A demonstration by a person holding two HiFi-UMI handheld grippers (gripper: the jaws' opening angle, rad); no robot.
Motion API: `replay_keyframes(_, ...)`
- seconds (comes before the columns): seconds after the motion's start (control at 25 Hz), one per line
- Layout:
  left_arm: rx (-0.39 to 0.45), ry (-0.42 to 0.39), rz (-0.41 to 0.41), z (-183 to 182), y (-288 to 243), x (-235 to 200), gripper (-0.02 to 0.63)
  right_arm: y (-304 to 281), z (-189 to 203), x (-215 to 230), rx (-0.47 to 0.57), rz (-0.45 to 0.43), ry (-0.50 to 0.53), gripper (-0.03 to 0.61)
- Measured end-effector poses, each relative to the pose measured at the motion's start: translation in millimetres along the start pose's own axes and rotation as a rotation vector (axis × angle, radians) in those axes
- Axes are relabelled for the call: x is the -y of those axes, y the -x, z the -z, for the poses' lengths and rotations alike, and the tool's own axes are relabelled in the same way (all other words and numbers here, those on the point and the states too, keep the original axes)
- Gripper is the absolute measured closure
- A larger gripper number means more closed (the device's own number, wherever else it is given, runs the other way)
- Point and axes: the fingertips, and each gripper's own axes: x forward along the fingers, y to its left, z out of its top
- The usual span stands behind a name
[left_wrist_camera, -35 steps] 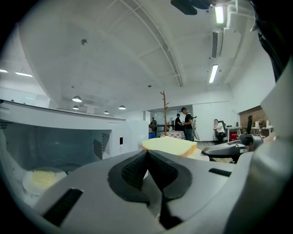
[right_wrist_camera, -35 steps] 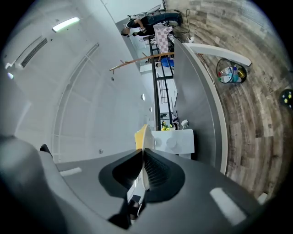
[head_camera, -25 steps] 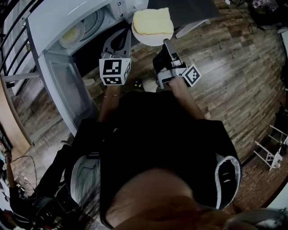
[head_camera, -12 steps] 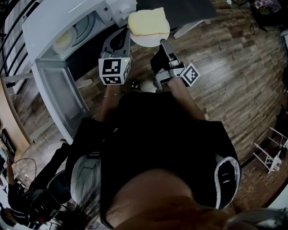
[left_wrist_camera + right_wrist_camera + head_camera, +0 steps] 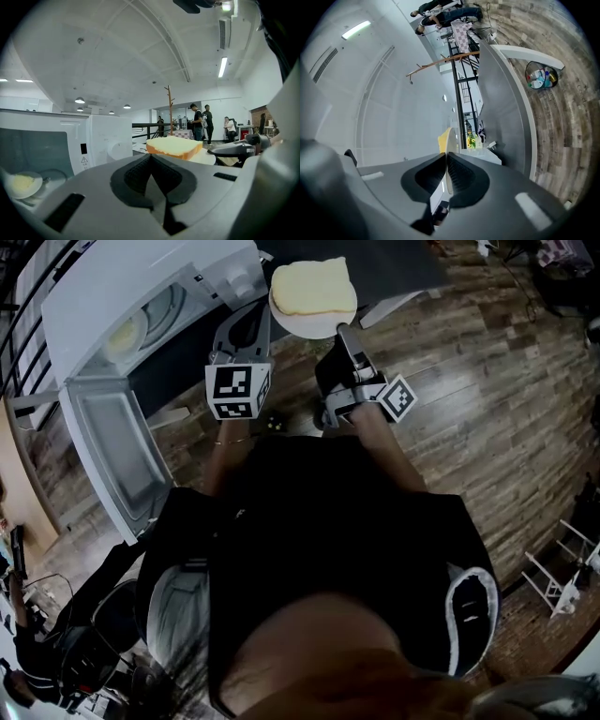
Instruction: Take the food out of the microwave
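A white plate [image 5: 314,322] carrying a pale yellow bread slice [image 5: 312,287] hangs in the air in front of me. My right gripper [image 5: 342,330] is shut on its near rim; in the right gripper view the plate [image 5: 449,140] stands edge-on between the pads. My left gripper [image 5: 265,309] is shut, its tips at the plate's left edge, and any grip there is hidden. In the left gripper view the bread slice [image 5: 174,147] lies just past the closed jaws. The white microwave [image 5: 122,282] stands open at upper left, and a second plate of yellow food [image 5: 125,335] sits inside.
The microwave door [image 5: 112,451] hangs open toward the left. A dark grey tabletop [image 5: 394,263] lies beyond the held plate. Wooden floor [image 5: 487,381] spreads to the right, with a bin of bottles [image 5: 541,77] under the table. Several people [image 5: 202,123] stand far off.
Both grippers and the bread plate have moved together away from the microwave toward the grey tabletop. The microwave and its door have slid left in the head view.
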Motion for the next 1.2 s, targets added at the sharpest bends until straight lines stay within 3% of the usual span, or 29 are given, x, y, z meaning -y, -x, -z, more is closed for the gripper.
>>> replay_keyframes(0.88,-0.038,-0.013,-0.103,-17.2,-83.8,25.5,0.607,-48.9,-100.8,5.7,-0.082,-0.034,-0.052,0.568)
replay_keyframes(1.2,-0.048,-0.017,-0.174,-16.6,-89.6,25.3,0.607,-64.4,-111.4,13.0,-0.158,-0.026,-0.066,0.568)
